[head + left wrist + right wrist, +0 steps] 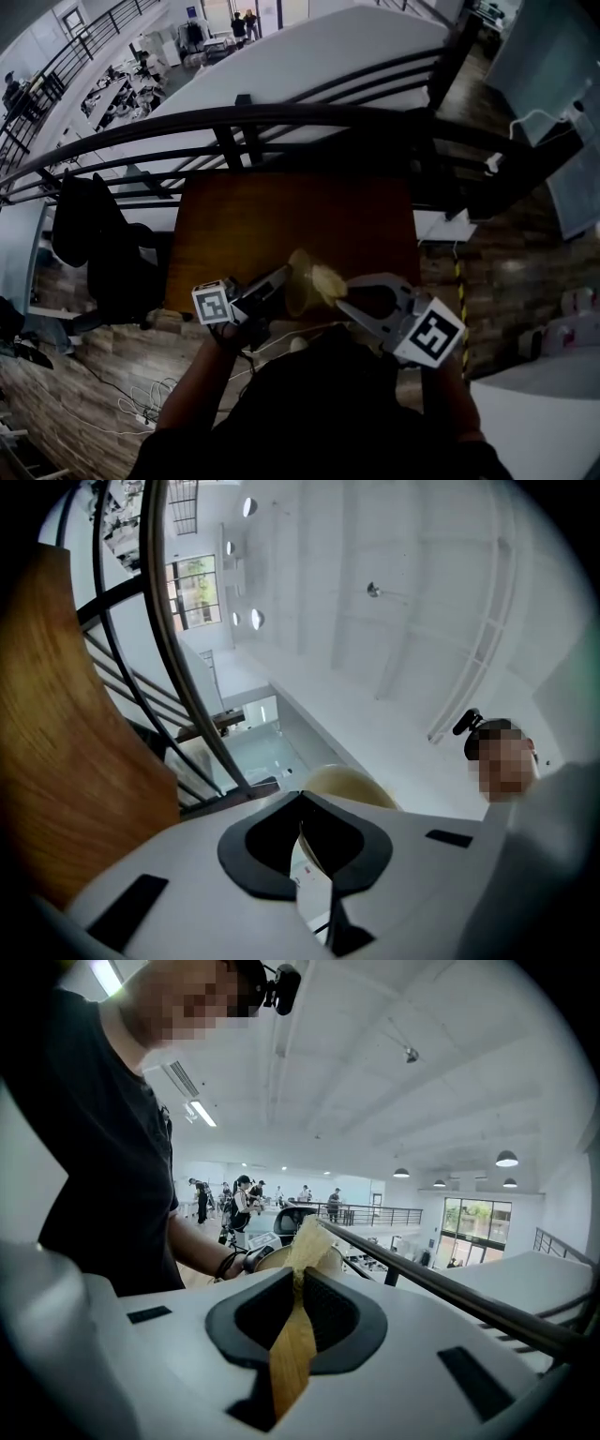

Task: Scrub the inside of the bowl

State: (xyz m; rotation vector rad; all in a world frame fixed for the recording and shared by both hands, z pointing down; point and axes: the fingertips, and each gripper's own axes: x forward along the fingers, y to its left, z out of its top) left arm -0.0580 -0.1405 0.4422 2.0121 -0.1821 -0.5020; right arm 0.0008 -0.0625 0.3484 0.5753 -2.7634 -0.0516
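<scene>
Left gripper (pixel 301 801): we see its 2 jaws pressed together on the thin rim of the bowl (pixel 343 783), which runs as a pale edge between the dark pads. The rounded cream side of the bowl rises just beyond the jaw tips.
Right gripper (pixel 298 1277): its 2 jaws pinch a yellow pad (pixel 292 1354). The pad runs as a flat strip between the jaws and sticks out past their tips toward the bowl.
Bowl position: in the head view we find it between the 2 grippers, over the near edge of the table (pixel 300 211). It is tipped on its side with the opening turned toward the right gripper. We cannot tell whether it touches the tabletop.
Pad position: in the head view its free end sits at the mouth of the bowl, against the inside. The right gripper stands just beside it.
Marker cubes: 1 on each gripper, both near the person's hands at the bottom of the head view.
Table: brown wood, with a bare top beyond the bowl.
Railing (pixel 281 117): dark curved metal bars just behind the far edge of the table.
Chair (pixel 94 244): black, to the left of the table, on the wood-pattern floor.
Person: dark sleeves and both forearms reach in from the bottom of the head view.
</scene>
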